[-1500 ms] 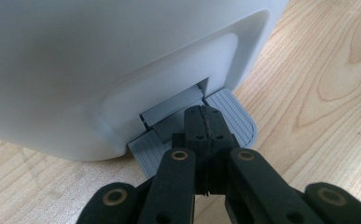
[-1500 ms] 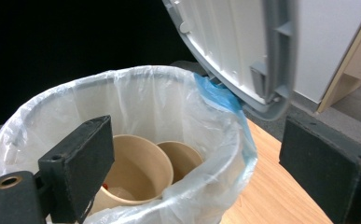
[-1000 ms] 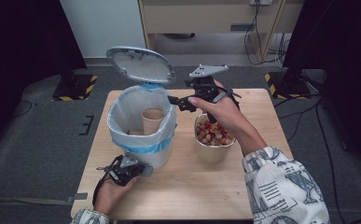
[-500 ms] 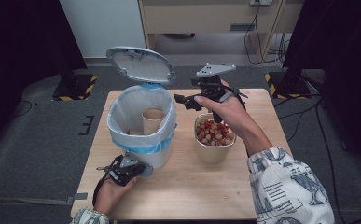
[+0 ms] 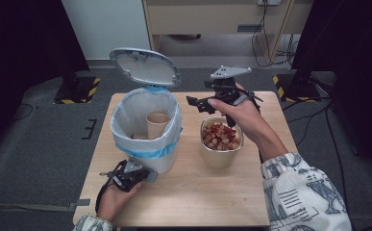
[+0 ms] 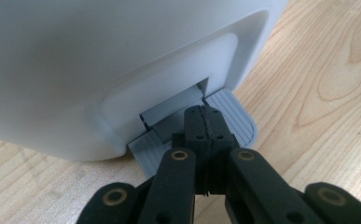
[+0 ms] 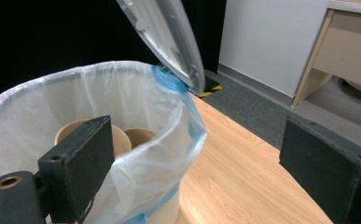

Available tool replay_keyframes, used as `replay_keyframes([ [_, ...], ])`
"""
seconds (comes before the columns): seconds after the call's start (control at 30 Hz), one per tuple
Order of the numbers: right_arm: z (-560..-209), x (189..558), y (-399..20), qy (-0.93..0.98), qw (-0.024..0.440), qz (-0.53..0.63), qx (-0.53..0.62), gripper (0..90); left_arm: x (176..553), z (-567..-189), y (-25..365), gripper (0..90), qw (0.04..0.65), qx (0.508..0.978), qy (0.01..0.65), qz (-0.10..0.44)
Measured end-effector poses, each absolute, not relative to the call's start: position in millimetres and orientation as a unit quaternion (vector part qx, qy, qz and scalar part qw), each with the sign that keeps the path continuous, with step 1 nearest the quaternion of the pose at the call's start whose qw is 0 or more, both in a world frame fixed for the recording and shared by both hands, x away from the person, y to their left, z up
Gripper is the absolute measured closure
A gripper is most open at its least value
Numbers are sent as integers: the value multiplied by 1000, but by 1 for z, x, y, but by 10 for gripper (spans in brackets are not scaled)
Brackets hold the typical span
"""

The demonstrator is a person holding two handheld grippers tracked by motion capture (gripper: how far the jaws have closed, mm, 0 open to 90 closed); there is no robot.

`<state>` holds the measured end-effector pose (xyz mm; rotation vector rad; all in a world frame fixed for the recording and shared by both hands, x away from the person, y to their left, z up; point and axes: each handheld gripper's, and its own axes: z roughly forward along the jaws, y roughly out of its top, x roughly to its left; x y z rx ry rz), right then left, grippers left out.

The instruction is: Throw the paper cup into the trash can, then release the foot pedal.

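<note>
A: From the high view, what's different from a second ago?

B: The right gripper [image 5: 198, 102] has drawn back from over the bin [image 5: 146, 130] toward the bowl of food [image 5: 220, 139]; it hangs just beside the bin's rim, jaws spread and empty. A paper cup [image 5: 157, 123] stands inside the liner, so I'd judge a drop is done.

A: And the lid?

B: The lid [image 5: 145, 66] stands up behind the bin. The left gripper [image 5: 127, 174] sits at the bin's front foot on the tabletop [image 5: 193, 192].

A: The left gripper view?

B: Its jaws are clenched together, tips pressing the grey pedal [image 6: 229, 119] under the bin's white wall. That holds the lid up.

A: The right gripper view?

B: Jaws wide apart, nothing between. Two cups [image 7: 104, 136] lie in the liner, lid tilted above.

A: Any writing?

B: None readable.
</note>
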<state>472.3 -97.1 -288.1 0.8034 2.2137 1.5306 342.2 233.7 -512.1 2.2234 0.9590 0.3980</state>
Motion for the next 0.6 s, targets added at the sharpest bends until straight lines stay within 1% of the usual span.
replay_keyframes([
  [0.2,-291,473,-112,774,170,535,293,103,342,-512,233,894,337,853,368,154],
  [0.27,-292,474,-116,773,173,534,297,103,341,-511,233,855,339,853,368,150],
  [0.3,-293,474,-118,772,173,533,299,103,339,-511,232,811,338,854,367,149],
  [0.37,-294,475,-122,771,175,533,302,103,335,-508,232,672,319,857,372,161],
  [0.43,-295,475,-126,771,178,530,303,102,328,-504,239,570,317,852,379,172],
  [0.47,-295,475,-129,771,179,530,306,101,325,-501,245,528,322,846,388,172],
  [0.53,-296,475,-134,769,182,529,309,101,317,-497,256,475,337,832,405,175],
  [0.6,-296,475,-140,767,184,529,314,100,312,-496,264,407,337,822,420,183],
])
